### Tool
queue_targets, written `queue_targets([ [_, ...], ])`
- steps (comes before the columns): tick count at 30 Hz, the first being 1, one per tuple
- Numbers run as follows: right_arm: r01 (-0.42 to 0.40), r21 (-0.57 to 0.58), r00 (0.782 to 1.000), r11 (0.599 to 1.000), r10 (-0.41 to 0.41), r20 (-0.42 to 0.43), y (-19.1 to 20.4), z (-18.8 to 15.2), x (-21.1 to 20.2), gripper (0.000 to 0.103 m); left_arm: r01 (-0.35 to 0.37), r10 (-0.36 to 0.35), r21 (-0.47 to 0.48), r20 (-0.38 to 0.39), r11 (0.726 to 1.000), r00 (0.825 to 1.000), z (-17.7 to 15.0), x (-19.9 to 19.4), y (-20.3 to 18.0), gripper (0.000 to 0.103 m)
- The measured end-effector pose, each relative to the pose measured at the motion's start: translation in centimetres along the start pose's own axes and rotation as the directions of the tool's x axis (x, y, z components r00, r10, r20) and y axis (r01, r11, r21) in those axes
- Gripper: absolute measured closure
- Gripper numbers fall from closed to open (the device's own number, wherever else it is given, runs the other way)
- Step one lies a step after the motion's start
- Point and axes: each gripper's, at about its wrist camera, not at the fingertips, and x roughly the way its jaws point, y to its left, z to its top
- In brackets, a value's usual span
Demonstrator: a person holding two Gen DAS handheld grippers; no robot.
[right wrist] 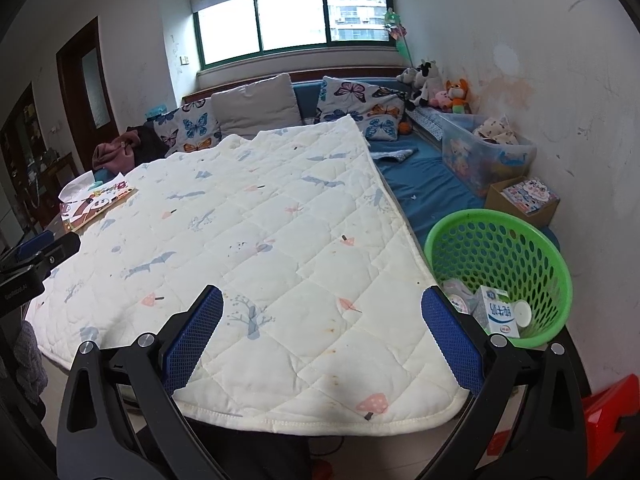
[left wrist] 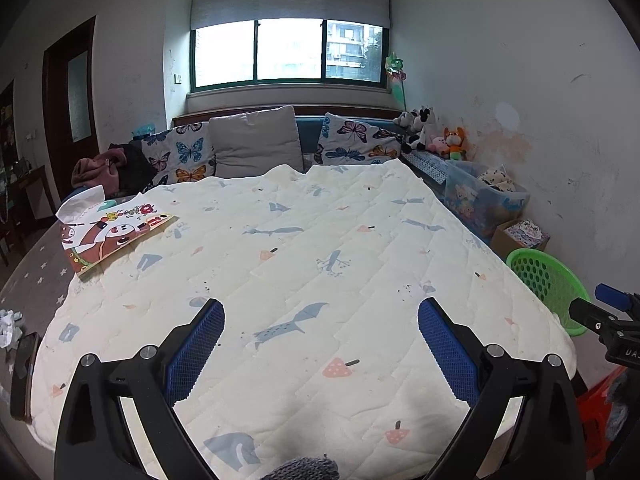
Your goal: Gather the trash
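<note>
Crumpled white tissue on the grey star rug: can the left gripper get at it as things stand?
Probably yes. The left gripper is open and empty, and the crumpled white tissue lies uncovered on the grey star rug, beside the white quilt, with nothing between them.

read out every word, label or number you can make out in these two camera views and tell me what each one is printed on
"DA": white letters, cut off by the frame edge, on the right gripper body, seen in the left wrist view.
Blue Chinese characters on the milk carton in the green basket: upside down, not surely readable.
Faint lettering on the left gripper body in the right wrist view: too blurred.
Picture book cover lettering: too small and distorted.
</note>
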Motion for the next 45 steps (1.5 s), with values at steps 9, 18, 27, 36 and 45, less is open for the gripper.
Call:
queue_targets([
  [9,0.0,0.002,1.0,1.0,0.0,0.011,0.0,0.1,-0.3,0.004,-0.003,0.003,0.01,0.006,1.0,1.0,0.0,-0.3,-0.5,0.009],
  [18,-0.004,0.004,1.0,1.0,0.004,0.009,-0.1,0.2,-0.3,0.004,-0.006,0.005,0.02,0.014,1.0,1.0,0.2,-0.6,-1.0,0.009],
  [27,-0.002,0.008,1.0,1.0,0.002,0.008,-0.1,0.3,-0.1,0.004,-0.003,0.003,0.043,0.011,0.999,1.0,0.2,-0.5,-2.1,0.009],
  [36,-0.009,0.001,1.0,1.0,0.009,0.001,0.0,0.1,0.2,0.004,-0.001,0.0,0.048,0.009,0.999,1.0,0.1,-0.4,-2.5,0.009],
  [45,-0.007,0.005,1.0,1.0,0.007,-0.001,0.0,0.0,0.3,0.004,0.005,-0.005,0.057,0.006,0.998,1.0,0.1,-0.3,-3.0,0.009],
])
